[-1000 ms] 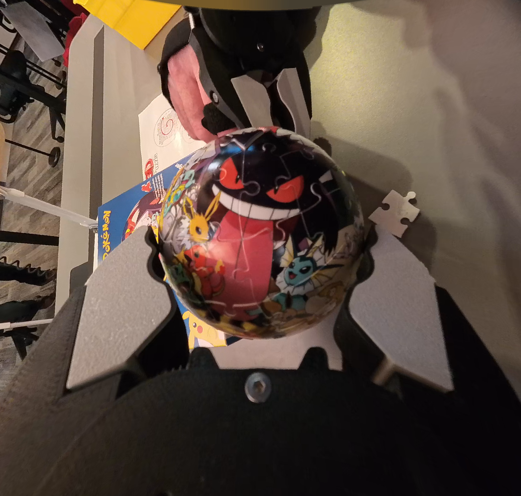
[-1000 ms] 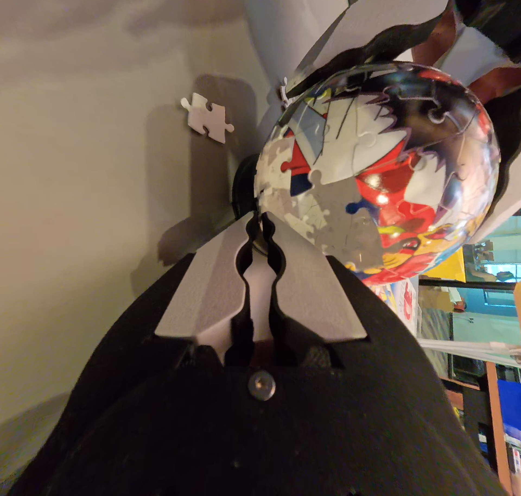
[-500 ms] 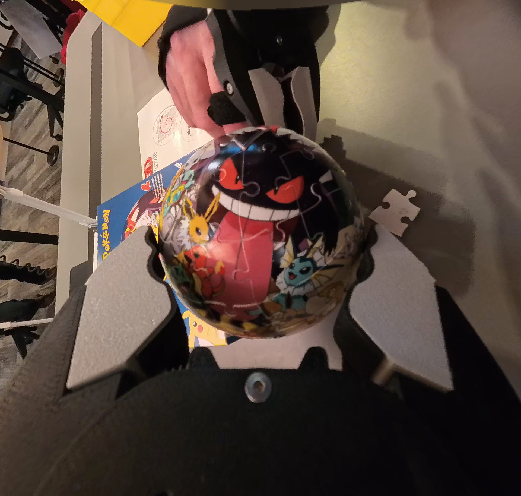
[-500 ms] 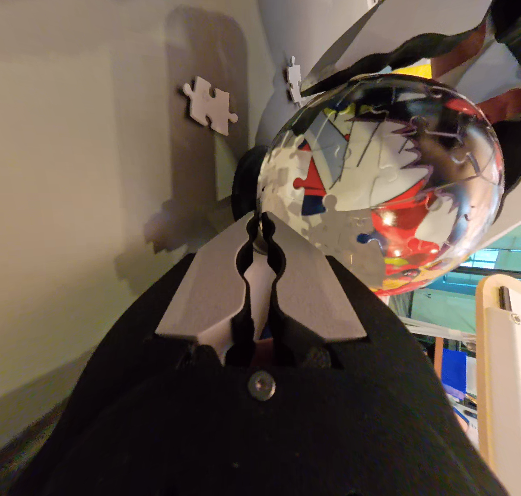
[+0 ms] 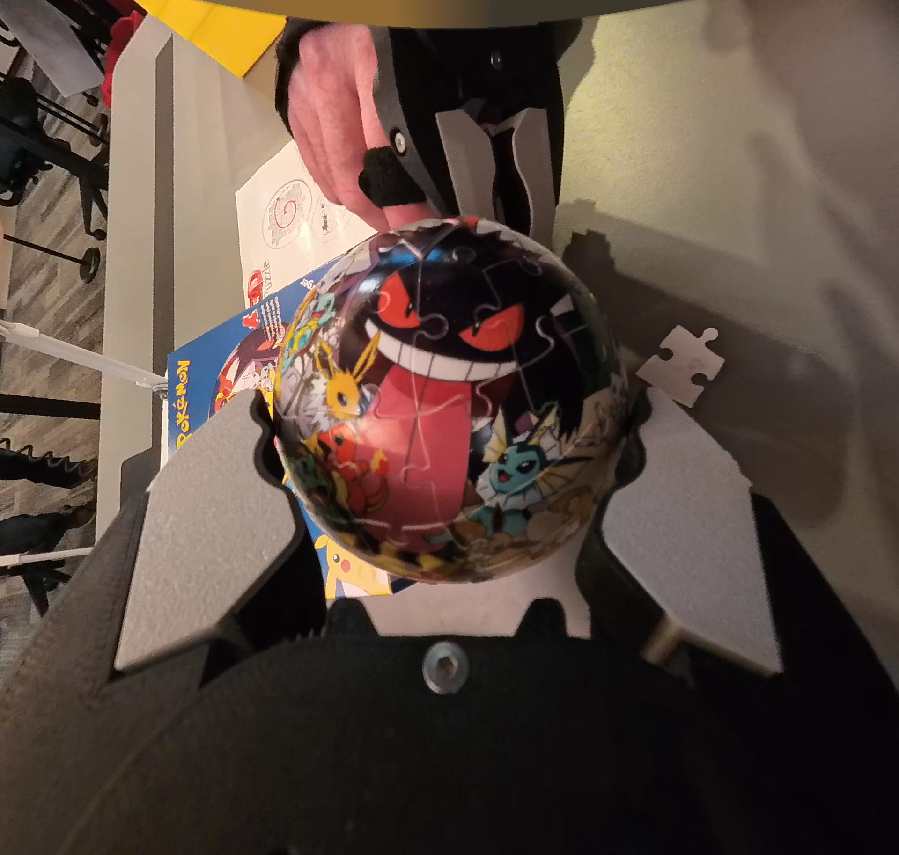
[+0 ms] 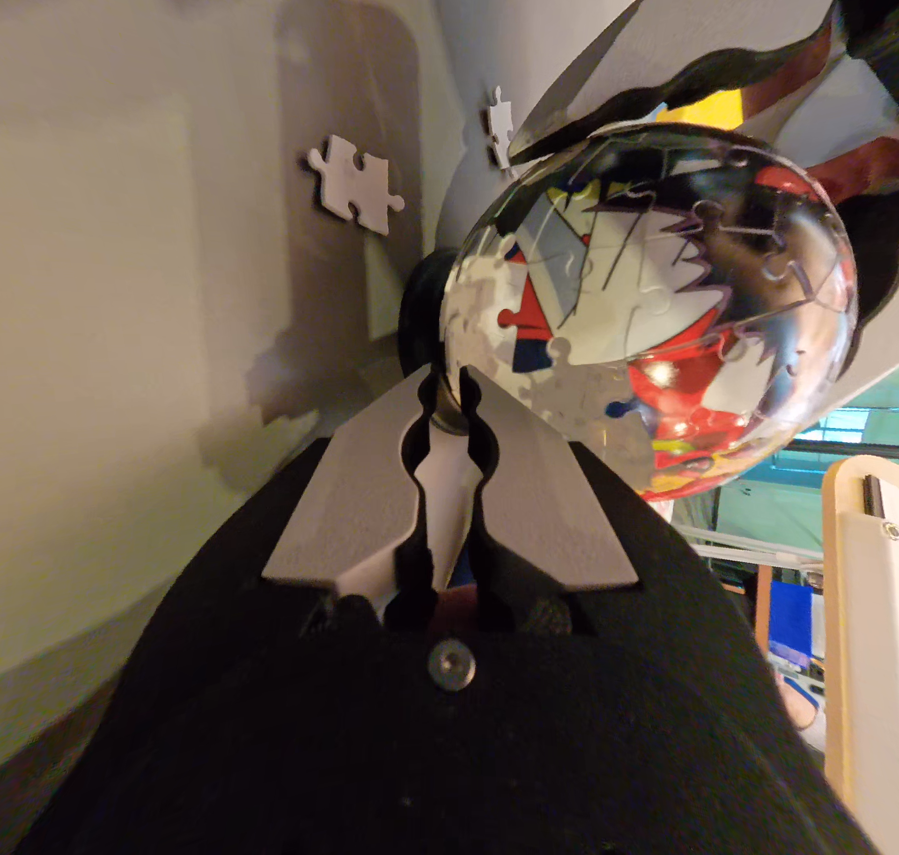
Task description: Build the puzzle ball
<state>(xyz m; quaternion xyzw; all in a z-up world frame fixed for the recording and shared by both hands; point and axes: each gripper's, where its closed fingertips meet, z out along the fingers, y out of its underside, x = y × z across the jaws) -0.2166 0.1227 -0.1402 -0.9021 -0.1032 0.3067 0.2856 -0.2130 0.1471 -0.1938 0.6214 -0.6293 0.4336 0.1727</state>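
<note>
The puzzle ball [image 5: 447,408], glossy and covered in cartoon characters, is clamped between the two fingers of my left gripper [image 5: 447,406] above the table. In the right wrist view the ball [image 6: 681,297] shows a pale grey patch on the side facing my right gripper [image 6: 445,377]. The right gripper's tips sit at that patch, a narrow gap apart, and I see nothing held between them. In the left wrist view the right gripper [image 5: 496,199] touches the ball's far top. A loose white piece [image 5: 678,367] lies face down on the table; it also shows in the right wrist view [image 6: 355,190].
A second white piece [image 6: 498,131] lies by the left gripper's finger. A black round object [image 6: 418,316] sits behind the ball. A blue puzzle box [image 5: 194,394] and a white instruction sheet [image 5: 292,209] lie near the table's left edge. A hand [image 5: 331,117] holds the right gripper. The left gripper's tips are roughly 7 cm from the right gripper's. My left tips are roughly 5 cm from the loose white piece [image 5: 678,367].
The right gripper's fingers have parted slightly, and it has drawn back a little along the ball. The ball stays clamped in the left gripper, unmoved.
</note>
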